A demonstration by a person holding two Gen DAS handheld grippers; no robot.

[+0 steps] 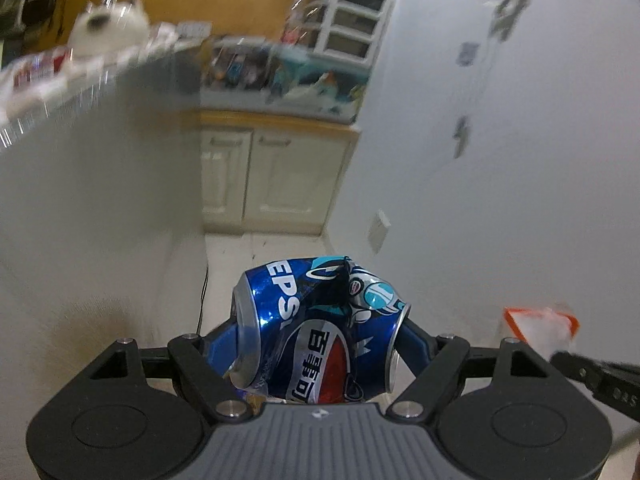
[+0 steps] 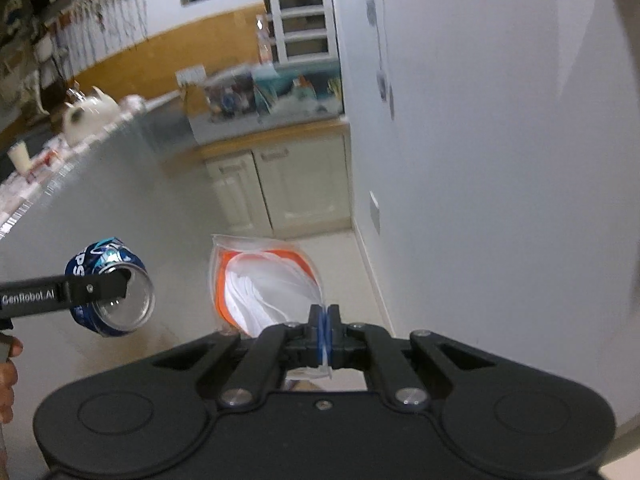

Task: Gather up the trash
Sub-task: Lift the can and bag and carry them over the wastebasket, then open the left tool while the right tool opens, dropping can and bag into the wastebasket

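Room: kitchen with pale floor tiles, a long counter on the left, a plain wall on the right and cream cupboards at the far end; we count two cupboard doors.

Far clutter: blurred by motion, so we name only a white teapot on the counter.

Left gripper: we hold one crushed blue cola can crosswise, a finger pressing on each end, so the jaws stand wide because the can fills the gap.

Can, from the right wrist view: one finger lies across its open silver end, and the can hangs in the air, left of the bag.

Right gripper: jaws pinched fully together on the edge of one clear zip bag with an orange band, which hangs below and ahead of the fingers.

Why the bag is held so: we judge that gripping only one edge lets the mouth sag open toward the can.

Bag contents: white crumpled paper or tissue, number of pieces not tellable.

Hand: part of one hand shows at the left edge of the right wrist view.

Count: two grippers, one can, one bag.

Task state: we judge the can is not yet in the bag; both sit close together above the floor.
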